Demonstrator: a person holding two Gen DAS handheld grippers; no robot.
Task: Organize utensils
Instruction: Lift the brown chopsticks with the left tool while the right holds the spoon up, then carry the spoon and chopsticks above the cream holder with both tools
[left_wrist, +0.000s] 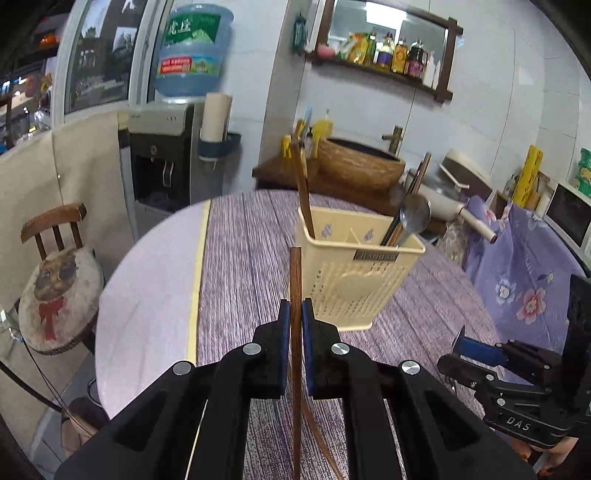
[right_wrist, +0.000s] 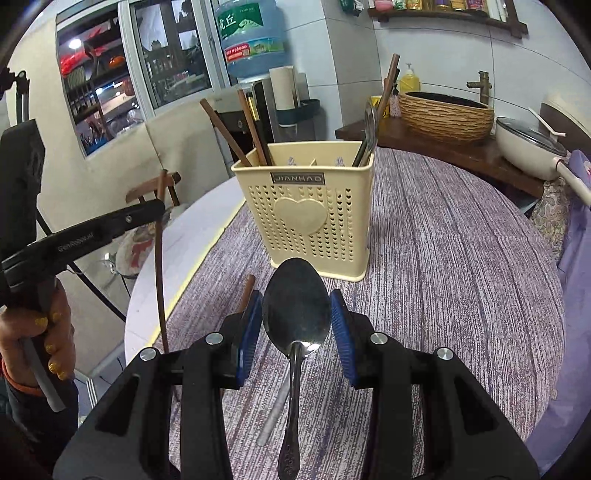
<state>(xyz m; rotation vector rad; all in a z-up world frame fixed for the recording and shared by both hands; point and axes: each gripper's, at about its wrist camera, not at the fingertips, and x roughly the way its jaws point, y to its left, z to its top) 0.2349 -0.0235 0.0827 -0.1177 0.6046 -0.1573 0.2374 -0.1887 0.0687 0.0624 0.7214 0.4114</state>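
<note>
Utensils in hand: left gripper (left_wrist: 295, 314) nearly closed, pads clamped on one brown chopstick (left_wrist: 295, 280), stick upright, raised above the counter (left_wrist: 240, 258). Right gripper (right_wrist: 297, 314) part open, blue pads pressing both sides of a steel spoon (right_wrist: 297, 306) bowl, handle trailing back under the gripper. Cream perforated holder (right_wrist: 314, 206) stands on the counter toward its far edge; left compartment holds brown chopsticks (right_wrist: 243, 129), right compartment a spoon and darker chopsticks. One more chopstick (right_wrist: 246, 291) lies on the counter just beside the right gripper's left pad.

White tiled wall (left_wrist: 498, 122), wooden chair (left_wrist: 55, 225)
</note>
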